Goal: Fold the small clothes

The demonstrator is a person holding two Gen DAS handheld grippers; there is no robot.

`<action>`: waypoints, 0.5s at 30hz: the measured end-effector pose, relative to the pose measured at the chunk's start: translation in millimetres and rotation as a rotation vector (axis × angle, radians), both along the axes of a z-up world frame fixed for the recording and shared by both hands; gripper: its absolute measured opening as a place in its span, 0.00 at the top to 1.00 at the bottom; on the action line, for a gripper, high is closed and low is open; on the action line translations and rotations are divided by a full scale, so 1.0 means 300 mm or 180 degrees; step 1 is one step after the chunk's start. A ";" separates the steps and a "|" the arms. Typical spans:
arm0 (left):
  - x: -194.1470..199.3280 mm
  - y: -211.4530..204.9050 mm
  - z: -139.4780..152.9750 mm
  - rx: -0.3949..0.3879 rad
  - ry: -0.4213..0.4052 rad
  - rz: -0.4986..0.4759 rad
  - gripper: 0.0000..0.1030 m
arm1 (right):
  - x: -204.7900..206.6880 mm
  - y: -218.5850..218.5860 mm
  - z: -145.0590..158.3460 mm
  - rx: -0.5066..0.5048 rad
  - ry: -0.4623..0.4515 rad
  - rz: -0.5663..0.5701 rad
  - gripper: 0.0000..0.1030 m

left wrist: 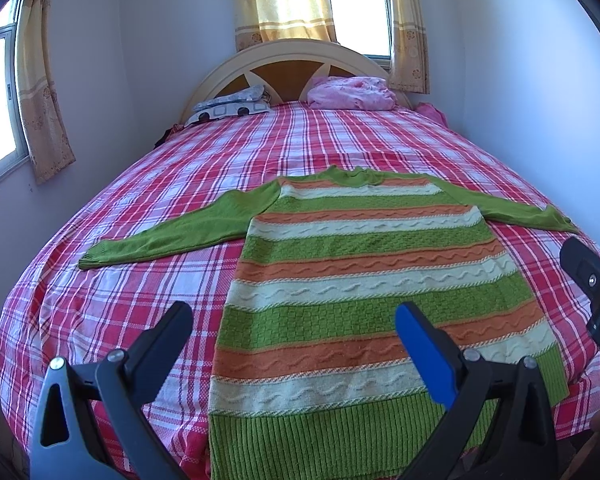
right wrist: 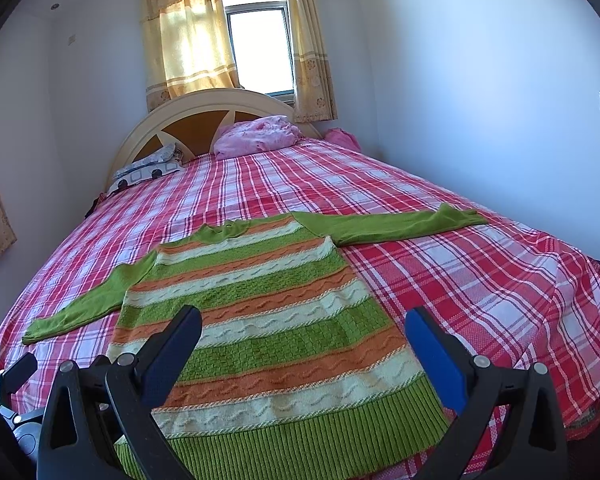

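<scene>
Black-framed and spread wide with nothing between its fingers, the left gripper (left wrist: 294, 330) hovers above the ribbed green hem of the striped knit sweater (left wrist: 360, 276), its blue-padded finger at 4 o'clock in the left wrist view and its black finger at 7 o'clock. The right gripper (right wrist: 304, 334) is likewise wide apart and holds nothing, hanging over the same hem near the sweater's lower right corner; part of it also shows at 3 o'clock in the left wrist view. The sweater (right wrist: 260, 316), banded in green, orange and cream, lies flat and face up on the bed (left wrist: 120, 292), hem at the near edge and neckline pointing away toward 12 o'clock. Both plain green sleeves are spread outward, one toward 9 o'clock and one toward 3 o'clock. Under it is a red, pink and white plaid sheet (right wrist: 480, 280). Farther back, a patterned pillow (left wrist: 232, 106) rests at 11 o'clock and a crumpled pink blanket (left wrist: 350, 94) at 12 o'clock, both against the arched cream headboard (left wrist: 296, 60). Behind that, yellow curtains (right wrist: 188, 36) frame a bright window (right wrist: 260, 48).
</scene>
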State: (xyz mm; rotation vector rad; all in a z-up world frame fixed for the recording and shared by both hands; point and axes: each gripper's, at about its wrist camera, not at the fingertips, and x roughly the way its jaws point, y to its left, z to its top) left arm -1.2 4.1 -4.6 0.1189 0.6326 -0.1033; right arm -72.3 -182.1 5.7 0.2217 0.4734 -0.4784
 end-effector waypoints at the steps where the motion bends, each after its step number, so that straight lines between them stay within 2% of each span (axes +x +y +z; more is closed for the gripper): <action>1: -0.001 -0.002 -0.001 0.0001 0.0002 0.0000 0.00 | 0.002 0.000 0.000 -0.0001 0.0002 -0.0004 0.01; 15: 0.006 -0.006 -0.006 -0.0016 0.0039 0.0006 0.00 | 0.009 -0.005 -0.001 0.0033 0.0040 -0.0018 0.01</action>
